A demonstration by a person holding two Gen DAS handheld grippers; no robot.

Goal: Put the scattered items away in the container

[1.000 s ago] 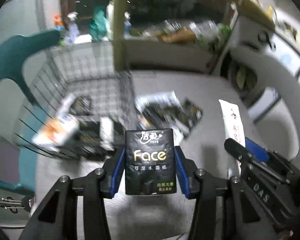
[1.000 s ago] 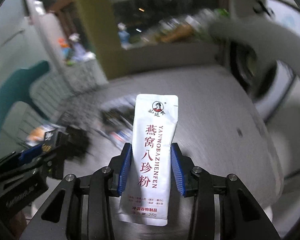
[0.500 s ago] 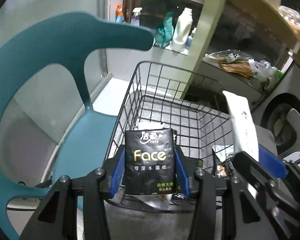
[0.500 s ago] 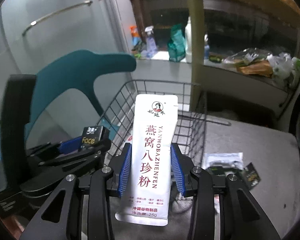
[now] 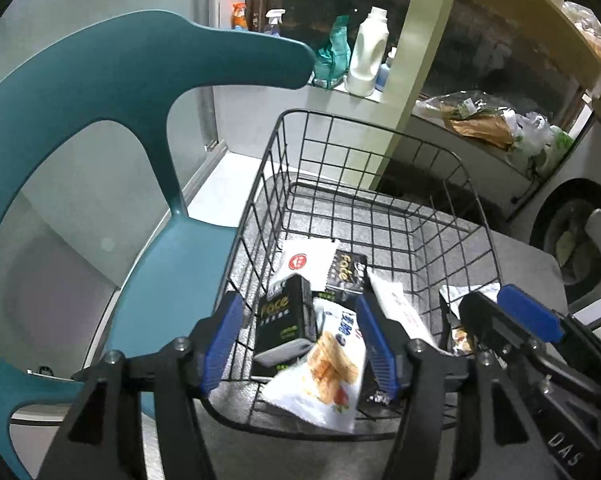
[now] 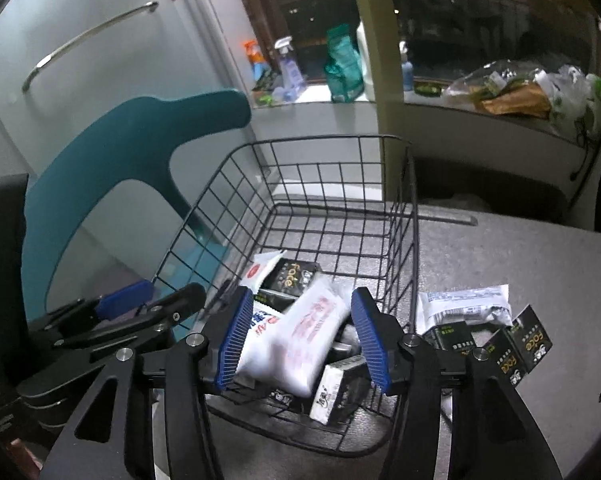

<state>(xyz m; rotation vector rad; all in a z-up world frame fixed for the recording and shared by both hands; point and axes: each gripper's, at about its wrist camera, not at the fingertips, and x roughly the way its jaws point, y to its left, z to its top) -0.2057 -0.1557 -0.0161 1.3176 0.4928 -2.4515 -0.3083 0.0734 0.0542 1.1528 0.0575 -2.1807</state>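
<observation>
Both grippers hang over the black wire basket [image 5: 475, 196] [image 6: 407, 184], jaws opening. In the left wrist view, the left gripper [image 5: 300, 346] has let go of the black Face tissue pack [image 5: 284, 320], which lies tilted in the basket clear of both pads. In the right wrist view, the white sachet with red lettering [image 6: 304, 332] is blurred between the right gripper's [image 6: 300, 342] spread pads, dropping free into the basket. Other packets lie in the basket, among them a white snack packet [image 5: 320, 380]. The sachet [image 5: 396, 306] and right gripper [image 5: 528, 320] also show from the left.
On the grey table right of the basket lie a white packet [image 6: 464, 304] and black Face packs [image 6: 524, 344]. A teal chair [image 5: 80, 92] [image 6: 120, 148] stands close behind the basket's left side. Bottles and bags line the sill behind.
Both grippers swung from the table to above the basket, then opened. The Face pack and the white sachet have left the pads and dropped into the basket.
</observation>
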